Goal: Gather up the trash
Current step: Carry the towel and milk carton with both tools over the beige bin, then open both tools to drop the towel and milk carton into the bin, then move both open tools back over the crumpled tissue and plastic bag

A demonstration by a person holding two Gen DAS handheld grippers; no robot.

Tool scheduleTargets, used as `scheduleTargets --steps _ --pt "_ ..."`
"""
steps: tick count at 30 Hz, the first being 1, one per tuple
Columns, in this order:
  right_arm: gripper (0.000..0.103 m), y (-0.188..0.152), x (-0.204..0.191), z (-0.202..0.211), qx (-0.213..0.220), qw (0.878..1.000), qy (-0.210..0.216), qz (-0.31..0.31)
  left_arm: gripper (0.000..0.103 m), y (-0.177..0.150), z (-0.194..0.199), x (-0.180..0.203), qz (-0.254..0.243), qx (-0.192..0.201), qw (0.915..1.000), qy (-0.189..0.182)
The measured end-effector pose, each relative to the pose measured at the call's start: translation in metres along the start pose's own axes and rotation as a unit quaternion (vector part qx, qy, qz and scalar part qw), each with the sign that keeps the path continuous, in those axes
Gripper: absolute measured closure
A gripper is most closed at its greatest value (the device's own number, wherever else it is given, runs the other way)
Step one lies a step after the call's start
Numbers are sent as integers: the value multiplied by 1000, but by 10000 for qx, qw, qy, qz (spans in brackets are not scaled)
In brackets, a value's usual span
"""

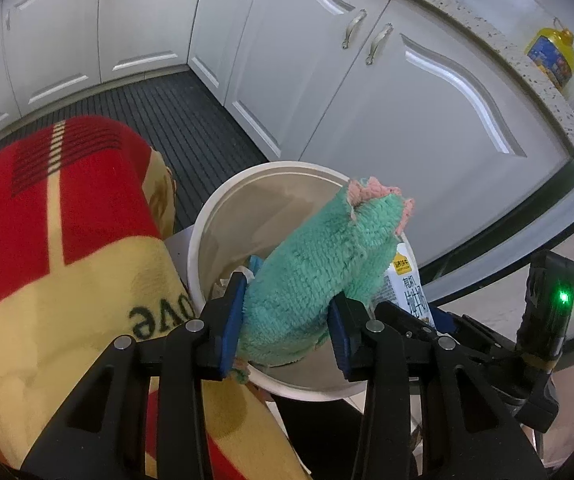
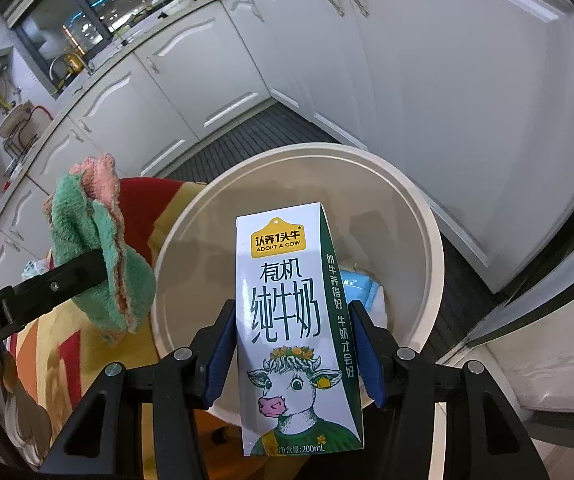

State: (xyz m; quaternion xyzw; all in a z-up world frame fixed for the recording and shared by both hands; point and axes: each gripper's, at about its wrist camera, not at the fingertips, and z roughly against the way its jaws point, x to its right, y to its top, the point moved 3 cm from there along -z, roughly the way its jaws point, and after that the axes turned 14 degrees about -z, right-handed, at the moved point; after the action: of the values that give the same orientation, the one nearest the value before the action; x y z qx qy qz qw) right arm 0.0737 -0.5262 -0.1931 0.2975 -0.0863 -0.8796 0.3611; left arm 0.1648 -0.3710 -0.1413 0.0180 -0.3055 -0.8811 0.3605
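Note:
My left gripper (image 1: 287, 312) is shut on a green cloth with a pink edge (image 1: 319, 256) and holds it over the near rim of a cream round bin (image 1: 223, 200). The cloth (image 2: 103, 248) also shows in the right wrist view, left of the bin (image 2: 427, 216). My right gripper (image 2: 291, 344) is shut on a white and green milk carton with a cow print (image 2: 287, 320), upright over the bin's near side. The carton (image 1: 405, 280) shows beside the cloth in the left wrist view. Blue and white trash (image 2: 361, 288) lies in the bin's bottom.
A red and yellow blanket (image 1: 59, 248) covers the surface left of the bin. White cabinet doors (image 1: 387, 112) stand behind, above a dark ribbed floor mat (image 1: 159, 112). A yellow bottle (image 1: 551, 56) stands on the speckled counter. A sliding door frame (image 2: 527, 320) is at right.

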Motion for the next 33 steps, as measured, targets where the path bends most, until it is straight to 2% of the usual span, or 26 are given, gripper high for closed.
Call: scheduleTargets --steps 4,8,9,18,27,31,33 --pt "50 2 4 -7 -33 10000 -60 -50 61 -1 -5 1 -18 -51 10000 -11" --pt "50 6 3 -14 -60 9999 -100 -87 42 0 -4 0 -7 3 10000 -38" --pt "51 7 3 -15 -64 9999 -109 -92 41 0 -4 0 7 15 10000 -53" --pt "48 8 0 -18 -67 9998 -192 -82 40 -4 6 0 -20 37 10000 28" --pt "47 4 -6 -10 -65 9999 -118 47 40 -10 26 3 -225 217 9990 312" --pt "40 -2 -13 -3 -69 9998 -39 170 40 -17 37 -4 -186 280 9986 409" --pt "40 -7 -20 2 -65 9997 -7 241 40 -21 42 -9 -162 300 9984 444"
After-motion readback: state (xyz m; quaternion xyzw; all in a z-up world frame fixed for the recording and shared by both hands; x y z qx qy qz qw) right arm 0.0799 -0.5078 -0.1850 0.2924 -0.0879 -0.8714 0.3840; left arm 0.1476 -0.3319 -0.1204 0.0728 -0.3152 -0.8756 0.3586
